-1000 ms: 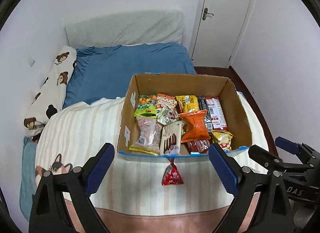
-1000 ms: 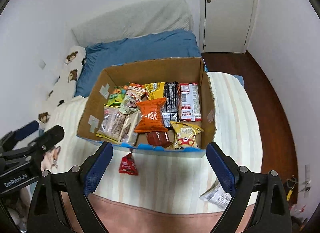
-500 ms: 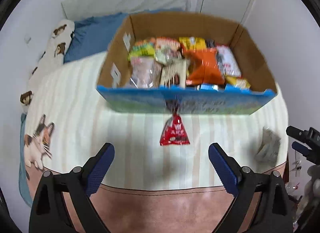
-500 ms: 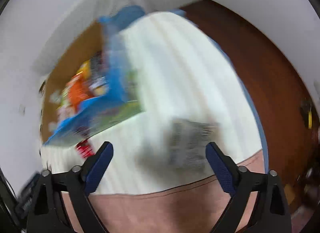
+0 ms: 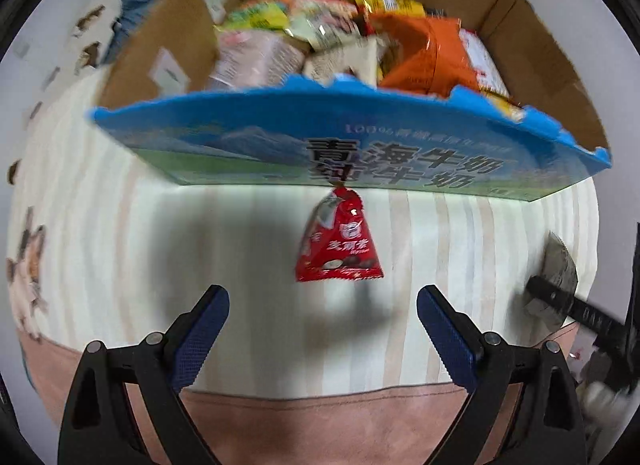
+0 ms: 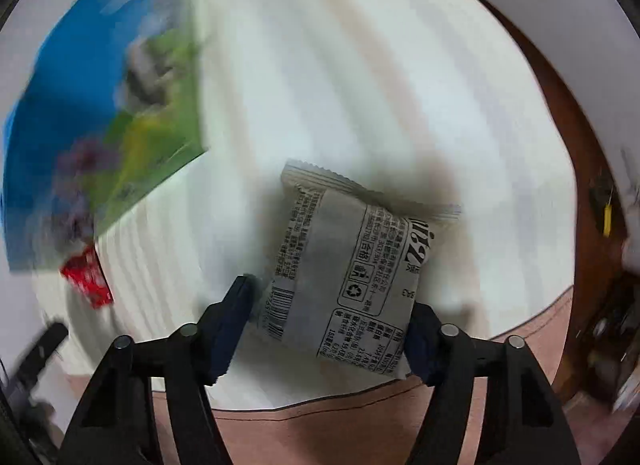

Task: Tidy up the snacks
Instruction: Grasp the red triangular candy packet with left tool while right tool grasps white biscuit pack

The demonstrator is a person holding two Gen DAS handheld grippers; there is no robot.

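A cardboard box (image 5: 328, 153) with a blue printed front stands on the striped bed cover, full of several snack packets. A small red candy bag (image 5: 340, 245) lies on the cover just in front of the box. My left gripper (image 5: 320, 329) is open and empty, a short way in front of the red bag. A grey-white snack packet (image 6: 344, 265) lies flat on the cover near the bed's right edge. My right gripper (image 6: 332, 329) is open around the packet's near end, its fingers (image 6: 236, 313) on either side. The packet also shows in the left wrist view (image 5: 558, 277).
The box's blue and green corner (image 6: 120, 105) and the red bag (image 6: 86, 277) show at the left of the right wrist view. The pink bed edge (image 5: 320, 425) runs along the front. Brown wooden floor (image 6: 580, 185) lies to the right of the bed.
Both grippers have dropped down toward the bed. The left one has come close to the red bag. The right one has swung right and closed in around the grey-white packet.
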